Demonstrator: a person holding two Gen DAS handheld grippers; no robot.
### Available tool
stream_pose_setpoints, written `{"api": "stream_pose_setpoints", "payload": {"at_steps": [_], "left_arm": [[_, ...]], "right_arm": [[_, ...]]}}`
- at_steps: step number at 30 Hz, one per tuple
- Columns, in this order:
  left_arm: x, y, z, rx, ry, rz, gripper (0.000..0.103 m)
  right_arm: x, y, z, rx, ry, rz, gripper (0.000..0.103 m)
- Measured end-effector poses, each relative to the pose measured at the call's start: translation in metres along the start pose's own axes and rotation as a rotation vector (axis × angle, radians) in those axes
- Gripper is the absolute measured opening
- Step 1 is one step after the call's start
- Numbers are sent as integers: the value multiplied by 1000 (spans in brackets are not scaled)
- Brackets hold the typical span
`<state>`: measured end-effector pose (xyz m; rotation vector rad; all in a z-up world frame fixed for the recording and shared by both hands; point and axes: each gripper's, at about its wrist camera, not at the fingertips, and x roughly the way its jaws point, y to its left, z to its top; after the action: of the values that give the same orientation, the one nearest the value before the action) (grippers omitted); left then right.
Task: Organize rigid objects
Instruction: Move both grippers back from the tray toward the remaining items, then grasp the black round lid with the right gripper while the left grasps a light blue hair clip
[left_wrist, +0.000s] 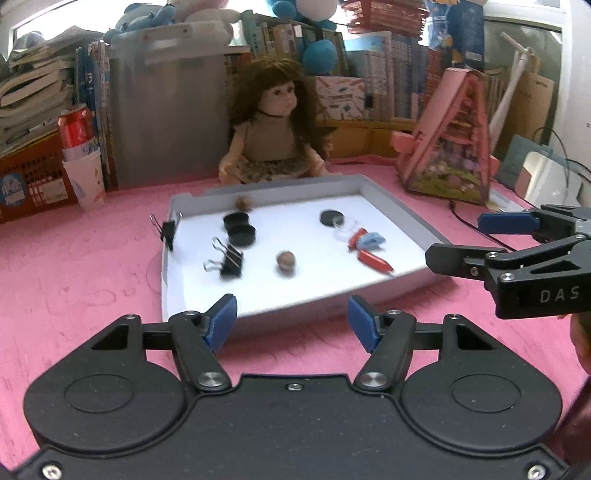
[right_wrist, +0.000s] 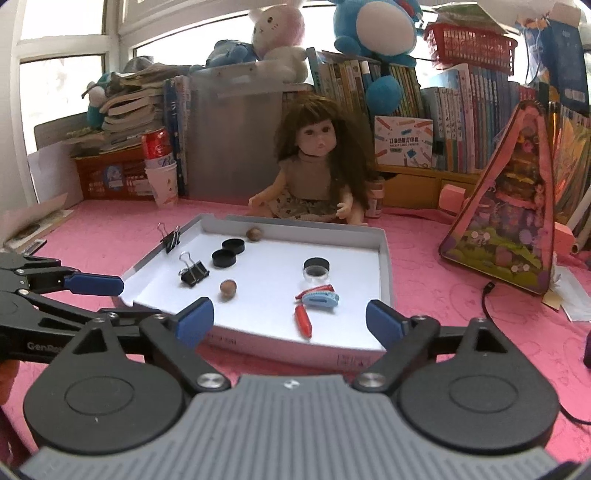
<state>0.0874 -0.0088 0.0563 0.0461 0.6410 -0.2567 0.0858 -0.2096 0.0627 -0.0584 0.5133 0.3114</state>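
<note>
Left wrist view: the left gripper (left_wrist: 291, 317) hangs over the pink counter (left_wrist: 81, 280) just short of the near rim of a shallow white tray (left_wrist: 406, 210), its jaws apart with nothing between them. In the tray lie two black caps (left_wrist: 240, 228) touching each other, a binder clip (left_wrist: 227, 258), a brown nut (left_wrist: 286, 260), a second nut (left_wrist: 243, 203) by the far wall, a small clear jar with a black lid (left_wrist: 332, 218), and a red and blue toy piece (left_wrist: 367, 247). Another binder clip (left_wrist: 167, 230) grips the tray's left wall. The right gripper (left_wrist: 458, 240) reaches in from the right edge.

Right wrist view: the right gripper (right_wrist: 290, 319) stands with jaws wide and empty before the tray (right_wrist: 384, 266), which holds the same things. The left gripper (right_wrist: 122, 286) points at the tray's left corner. A doll (right_wrist: 314, 177) sits behind the tray.
</note>
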Motion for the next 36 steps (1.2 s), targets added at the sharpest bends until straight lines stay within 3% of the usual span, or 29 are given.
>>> {"api": "stream_pose_setpoints", "payload": {"at_steps": [9, 24, 32, 35, 36], "left_arm": [[-16, -8, -29, 14, 47, -50, 64], [-14, -8, -49, -6, 105, -62, 64], [-14, -10, -45, -7, 98, -70, 64], [-13, -10, -45, -10, 99, -73, 64], [-13, -10, -45, -11, 99, -74, 64]], "right_arm": [[-21, 7, -32, -46, -16, 3, 98], [-33, 35, -89, -99, 0, 144, 100], [-27, 64, -100, -176, 28, 205, 83], [-25, 67, -100, -179, 29, 207, 63], [-26, 66, -101, -166, 22, 209, 48]]}}
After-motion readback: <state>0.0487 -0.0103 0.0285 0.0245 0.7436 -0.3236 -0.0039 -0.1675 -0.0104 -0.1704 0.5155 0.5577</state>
